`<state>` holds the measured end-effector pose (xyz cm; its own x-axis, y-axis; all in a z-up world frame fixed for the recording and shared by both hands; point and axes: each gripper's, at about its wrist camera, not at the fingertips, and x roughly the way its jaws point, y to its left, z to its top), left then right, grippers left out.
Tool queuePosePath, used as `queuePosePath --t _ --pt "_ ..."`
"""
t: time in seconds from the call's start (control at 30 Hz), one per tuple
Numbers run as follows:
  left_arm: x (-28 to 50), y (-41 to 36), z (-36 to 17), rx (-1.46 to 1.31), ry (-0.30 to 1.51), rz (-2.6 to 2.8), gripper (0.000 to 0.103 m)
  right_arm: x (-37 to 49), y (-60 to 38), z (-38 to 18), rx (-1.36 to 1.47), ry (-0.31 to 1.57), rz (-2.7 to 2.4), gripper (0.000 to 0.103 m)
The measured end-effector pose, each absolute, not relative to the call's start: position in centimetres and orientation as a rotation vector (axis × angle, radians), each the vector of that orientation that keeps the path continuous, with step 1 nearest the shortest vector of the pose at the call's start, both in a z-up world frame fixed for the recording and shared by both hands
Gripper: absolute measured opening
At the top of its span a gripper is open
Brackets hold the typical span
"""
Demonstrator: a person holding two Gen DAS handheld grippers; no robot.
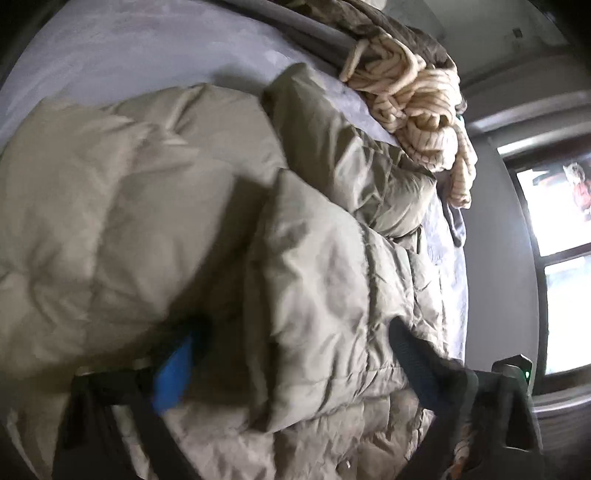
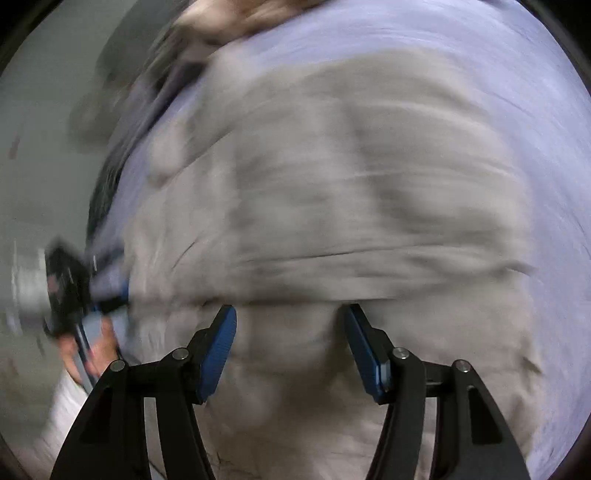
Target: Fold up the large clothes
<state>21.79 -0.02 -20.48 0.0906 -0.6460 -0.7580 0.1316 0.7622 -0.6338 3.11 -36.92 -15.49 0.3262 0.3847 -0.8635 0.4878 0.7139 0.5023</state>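
Right claw (image 2: 290, 321) spread above olive puffer jacket (image 1: 147, 206) on lavender bed (image 1: 110, 48); left claw (image 1: 291, 339) spread, jacket fold between.

**Non-task items in view**

Reference landmark: lavender bed sheet (image 1: 110, 55), also visible in the right wrist view (image 2: 498, 48).

- Cream cable-knit garment (image 1: 417, 99): heaped at the sheet's far right edge, partly hanging over it.
- Brown quilted cover (image 1: 388, 26): bunched beyond the sheet, behind the cream knit and touching it.
- Window (image 1: 557, 236): right of the sheet, beyond its edge, divided by a dark horizontal bar.
- Grey wall (image 1: 491, 206): between the sheet edge and the window.
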Motion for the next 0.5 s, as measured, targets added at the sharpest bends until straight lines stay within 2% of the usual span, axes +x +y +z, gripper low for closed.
queuePosePath --t 0.03,0.07,0.1,0.13,0.17,0.2,0.23,0.33,0.5 --pt "21.8 -0.9 -20.6 -0.447 1.385 -0.621 0.051 2.4 -38.5 -15.6 0.895 1.245 -0.109 0.065" --pt "21.8 -1.1 -20.7 -0.433 1.399 -0.622 0.021 1.7 -40.3 -15.8 0.968 1.201 -0.148 0.065" --pt "21.7 -1.7 -20.7 -0.409 1.408 -0.621 0.013 1.1 -42.1 -16.1 1.034 1.158 -0.19 0.065" --pt "21.5 -1.9 -20.3 -0.389 1.392 -0.612 0.013 0.9 -43.5 -16.3 1.087 1.119 -0.224 0.064" --pt "21.2 -1.9 -19.7 -0.368 1.368 -0.604 0.012 0.8 -44.5 -16.5 1.124 1.09 -0.244 0.053" --pt "20.9 -1.9 -19.0 -0.348 1.337 -0.599 0.012 1.0 -45.4 -16.7 1.159 1.067 -0.264 0.033" --pt "20.5 -1.5 -18.1 -0.328 1.303 -0.592 0.012 1.4 -46.1 -16.7 1.169 1.062 -0.28 0.004" --pt "19.5 0.3 -17.3 -0.261 1.249 -0.538 0.012 3.0 -46.0 -15.0 1.076 1.046 -0.241 0.004" --pt "19.2 1.5 -20.3 -0.206 1.304 -0.476 0.012 4.5 -42.7 -15.4 0.836 1.14 -0.185 0.004"
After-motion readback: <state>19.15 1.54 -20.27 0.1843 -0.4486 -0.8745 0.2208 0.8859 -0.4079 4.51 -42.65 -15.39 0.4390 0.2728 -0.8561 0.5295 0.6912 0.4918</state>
